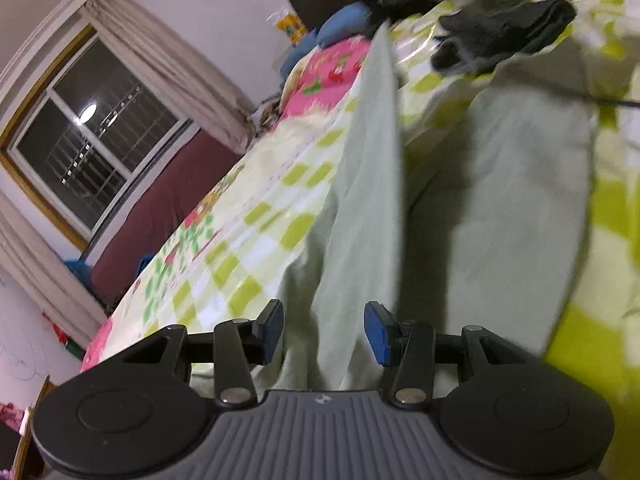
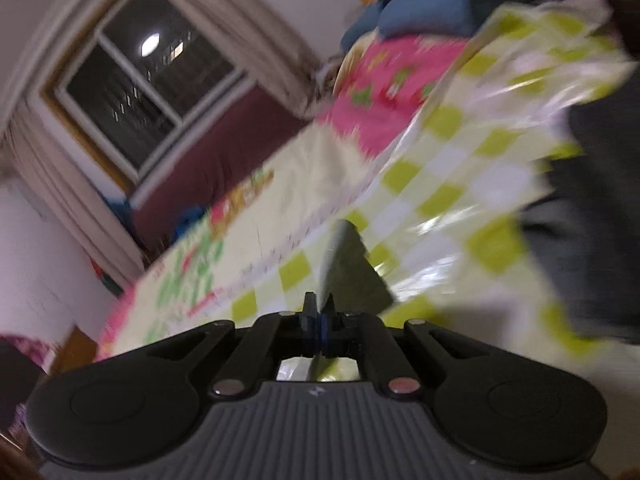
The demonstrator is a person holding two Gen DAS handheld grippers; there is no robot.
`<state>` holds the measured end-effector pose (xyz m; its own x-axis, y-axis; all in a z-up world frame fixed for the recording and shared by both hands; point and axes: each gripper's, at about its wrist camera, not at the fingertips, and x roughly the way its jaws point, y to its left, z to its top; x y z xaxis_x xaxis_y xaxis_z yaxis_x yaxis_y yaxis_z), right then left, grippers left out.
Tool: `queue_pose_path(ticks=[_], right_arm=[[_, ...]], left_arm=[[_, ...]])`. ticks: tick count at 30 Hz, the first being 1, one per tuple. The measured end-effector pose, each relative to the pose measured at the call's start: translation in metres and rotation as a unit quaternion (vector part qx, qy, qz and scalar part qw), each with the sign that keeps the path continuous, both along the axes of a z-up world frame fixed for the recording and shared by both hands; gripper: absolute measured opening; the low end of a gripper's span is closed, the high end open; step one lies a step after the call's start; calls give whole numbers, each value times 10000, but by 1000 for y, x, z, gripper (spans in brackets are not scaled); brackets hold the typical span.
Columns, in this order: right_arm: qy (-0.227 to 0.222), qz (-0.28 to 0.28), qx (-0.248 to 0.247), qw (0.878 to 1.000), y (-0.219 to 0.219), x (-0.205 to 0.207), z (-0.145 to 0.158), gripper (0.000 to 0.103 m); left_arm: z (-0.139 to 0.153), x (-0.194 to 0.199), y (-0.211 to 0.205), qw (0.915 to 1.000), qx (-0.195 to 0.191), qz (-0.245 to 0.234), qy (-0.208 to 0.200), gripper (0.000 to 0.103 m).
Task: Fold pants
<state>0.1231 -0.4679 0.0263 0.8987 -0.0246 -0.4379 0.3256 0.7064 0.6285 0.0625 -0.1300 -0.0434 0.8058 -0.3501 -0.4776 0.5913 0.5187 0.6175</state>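
On the checked green-and-white bed (image 1: pixel 256 240), the right gripper (image 2: pixel 319 312), clamped on the pale green cotton pants (image 1: pixel 360 208), should carry its edge level while the left gripper (image 1: pixel 324 332) stays half open around the cloth.

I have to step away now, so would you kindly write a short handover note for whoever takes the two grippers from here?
Left gripper: jaws apart, a bunched part of the pale green pants lies between the pads; whether they press on it I cannot tell.
Right gripper: shut on a thin pale edge of cloth, probably the pants.
Pants lie on the checked bedspread; one strip is pulled up taut. A dark garment lies further up the bed.
Done: both ends taken up. Left: lay the fold, smooth it, fold again.
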Motion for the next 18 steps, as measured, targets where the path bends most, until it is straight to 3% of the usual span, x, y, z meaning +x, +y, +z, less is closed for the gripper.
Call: queue_pose_path(ticks=[4, 8, 11, 18], right_arm=[[154, -488, -85, 9987, -21, -99, -4, 2], [946, -909, 245, 9911, -42, -152, -53, 2], [895, -1077, 712, 9876, -49, -169, -75, 2], [582, -890, 449, 9933, -54, -149, -66, 2]], left_arm=[[-10, -24, -13, 9993, 164, -322, 57, 64], [-27, -42, -25, 9970, 560, -532, -100, 64], [-26, -43, -30, 9962, 688, -523, -134, 64], [-24, -44, -43, 9950, 826, -526, -208, 64]])
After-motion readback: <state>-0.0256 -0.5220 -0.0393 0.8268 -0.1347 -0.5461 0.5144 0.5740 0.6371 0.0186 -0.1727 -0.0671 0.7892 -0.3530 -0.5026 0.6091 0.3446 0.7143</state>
